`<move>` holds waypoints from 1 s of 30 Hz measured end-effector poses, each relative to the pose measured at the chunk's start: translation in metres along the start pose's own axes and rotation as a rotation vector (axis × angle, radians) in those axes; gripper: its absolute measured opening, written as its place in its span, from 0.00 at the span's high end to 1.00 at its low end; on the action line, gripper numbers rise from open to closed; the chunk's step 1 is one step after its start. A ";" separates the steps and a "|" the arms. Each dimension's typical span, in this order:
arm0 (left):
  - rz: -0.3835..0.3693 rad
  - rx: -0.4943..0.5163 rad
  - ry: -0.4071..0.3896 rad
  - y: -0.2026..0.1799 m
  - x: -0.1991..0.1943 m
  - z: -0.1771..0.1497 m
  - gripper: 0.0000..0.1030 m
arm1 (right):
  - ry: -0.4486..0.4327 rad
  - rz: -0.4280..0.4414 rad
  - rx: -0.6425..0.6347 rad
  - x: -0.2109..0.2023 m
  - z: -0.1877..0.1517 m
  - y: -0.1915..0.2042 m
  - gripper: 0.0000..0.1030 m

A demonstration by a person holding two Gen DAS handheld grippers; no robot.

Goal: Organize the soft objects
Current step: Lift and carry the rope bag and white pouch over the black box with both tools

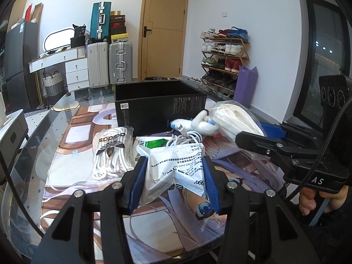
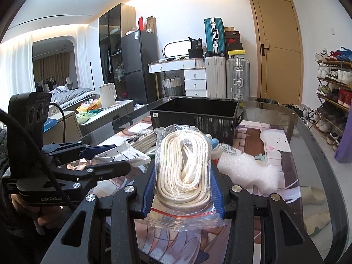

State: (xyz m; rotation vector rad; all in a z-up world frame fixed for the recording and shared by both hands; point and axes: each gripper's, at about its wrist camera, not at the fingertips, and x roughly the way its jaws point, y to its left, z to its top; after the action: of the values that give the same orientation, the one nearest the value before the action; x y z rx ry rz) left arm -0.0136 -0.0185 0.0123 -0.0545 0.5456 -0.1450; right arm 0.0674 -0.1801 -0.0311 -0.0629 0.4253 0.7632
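My left gripper (image 1: 175, 176) is shut on a white printed plastic packet (image 1: 176, 167) and holds it above the mat. My right gripper (image 2: 181, 178) is shut on a clear zip bag of coiled cream rope (image 2: 183, 167); this bag also shows in the left wrist view (image 1: 235, 118). An open black box (image 1: 159, 107) stands behind on the table, also seen in the right wrist view (image 2: 195, 118). A bag of white Adidas laces (image 1: 112, 154), a white cable (image 1: 187, 137) and a white plush toy (image 1: 202, 123) lie in front of the box.
A piece of white foam wrap (image 2: 248, 169) lies on the printed mat (image 2: 279, 154) to the right of my right gripper. The glass table edge (image 2: 308, 136) curves at right, with a shoe rack (image 2: 334, 83) beyond. Suitcases (image 1: 110, 63) stand by the door.
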 end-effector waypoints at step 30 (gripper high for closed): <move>0.059 -0.022 -0.063 0.014 0.003 0.035 0.53 | -0.046 -0.024 0.007 -0.008 0.039 -0.011 0.57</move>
State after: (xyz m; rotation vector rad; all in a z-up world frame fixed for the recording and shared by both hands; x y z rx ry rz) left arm 0.0094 -0.0045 0.0396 -0.0642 0.4857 -0.0796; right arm 0.0839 -0.1850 0.0067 -0.0437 0.3829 0.7381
